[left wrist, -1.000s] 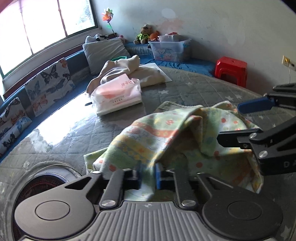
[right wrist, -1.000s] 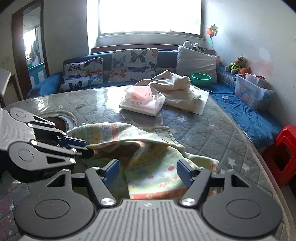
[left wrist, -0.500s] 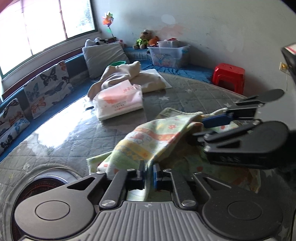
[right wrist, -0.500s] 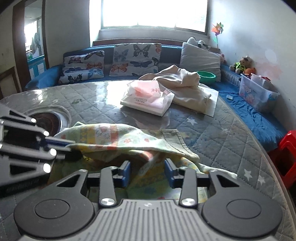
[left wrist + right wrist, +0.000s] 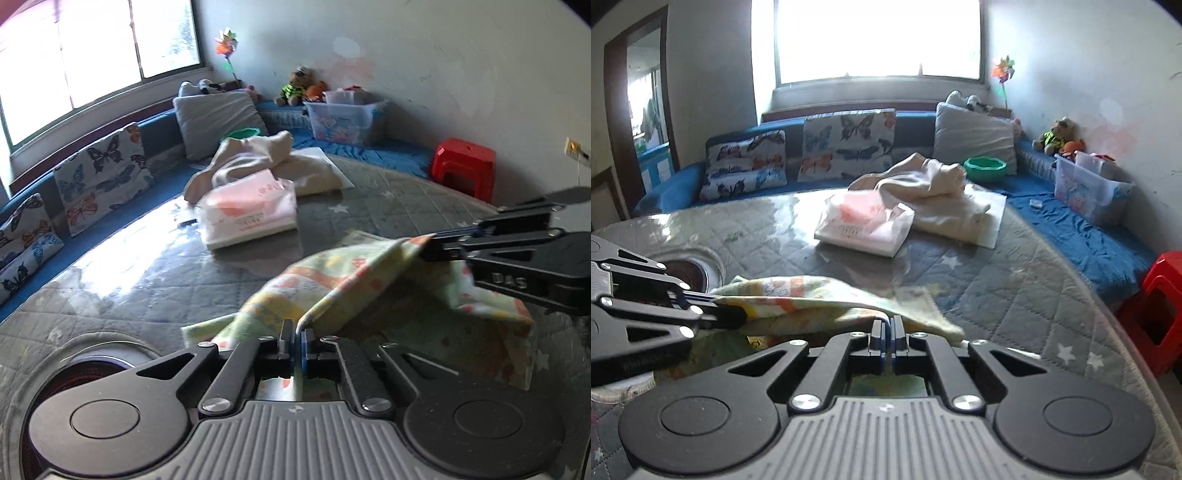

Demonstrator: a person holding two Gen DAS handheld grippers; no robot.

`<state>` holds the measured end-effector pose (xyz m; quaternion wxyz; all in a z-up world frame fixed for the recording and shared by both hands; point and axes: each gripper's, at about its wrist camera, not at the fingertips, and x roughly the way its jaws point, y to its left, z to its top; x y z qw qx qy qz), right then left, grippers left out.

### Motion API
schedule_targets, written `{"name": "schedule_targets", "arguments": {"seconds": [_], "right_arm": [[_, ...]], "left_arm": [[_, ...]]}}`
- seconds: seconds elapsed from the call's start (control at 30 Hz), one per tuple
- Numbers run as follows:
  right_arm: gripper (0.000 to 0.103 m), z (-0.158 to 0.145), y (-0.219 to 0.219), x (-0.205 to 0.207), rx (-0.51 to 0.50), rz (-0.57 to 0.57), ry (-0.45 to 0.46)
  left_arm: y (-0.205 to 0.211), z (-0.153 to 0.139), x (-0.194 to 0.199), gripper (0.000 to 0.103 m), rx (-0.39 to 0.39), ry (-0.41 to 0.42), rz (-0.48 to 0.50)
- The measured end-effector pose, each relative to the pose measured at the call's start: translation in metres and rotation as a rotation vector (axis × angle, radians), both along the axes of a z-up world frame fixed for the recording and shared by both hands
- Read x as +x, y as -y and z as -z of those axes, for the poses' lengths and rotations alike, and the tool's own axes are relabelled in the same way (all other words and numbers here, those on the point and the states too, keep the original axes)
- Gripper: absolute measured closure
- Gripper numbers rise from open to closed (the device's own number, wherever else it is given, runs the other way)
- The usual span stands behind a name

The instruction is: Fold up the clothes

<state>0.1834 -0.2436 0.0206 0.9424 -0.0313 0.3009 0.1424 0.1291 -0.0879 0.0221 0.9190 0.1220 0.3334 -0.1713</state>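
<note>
From my left wrist camera, the left gripper (image 5: 298, 334) is pinched tight on an edge of the patterned cloth (image 5: 354, 280), which stretches across to the right gripper (image 5: 430, 245) above the quilted table (image 5: 147, 273).

From my right wrist camera, the right gripper (image 5: 888, 326) is clamped on the cloth (image 5: 809, 299) too; a tissue pack (image 5: 864, 225) lies well beyond.
</note>
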Motion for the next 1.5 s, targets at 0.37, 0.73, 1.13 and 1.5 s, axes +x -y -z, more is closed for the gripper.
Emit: {"name": "schedule_targets", "arguments": {"seconds": [0.37, 0.73, 1.13, 1.5], "right_arm": [[0.102, -0.039, 0.027, -0.032, 0.05, 0.051, 0.107], [0.102, -0.076, 0.054, -0.07, 0.09, 0.107, 0.212], [0.102, -0.115, 0.037, -0.074, 0.095, 0.059, 0.308], [0.102, -0.153, -0.019, -0.026, 0.073, -0.033, 0.386]], "left_arm": [[-0.031, -0.033, -0.028, 0.101, -0.053, 0.071, -0.072], [-0.083, -0.069, -0.075, 0.101, -0.109, 0.139, -0.156], [-0.132, -0.103, -0.092, 0.101, -0.121, 0.228, -0.267], [-0.2, -0.141, -0.07, 0.101, -0.094, 0.299, -0.422]]}}
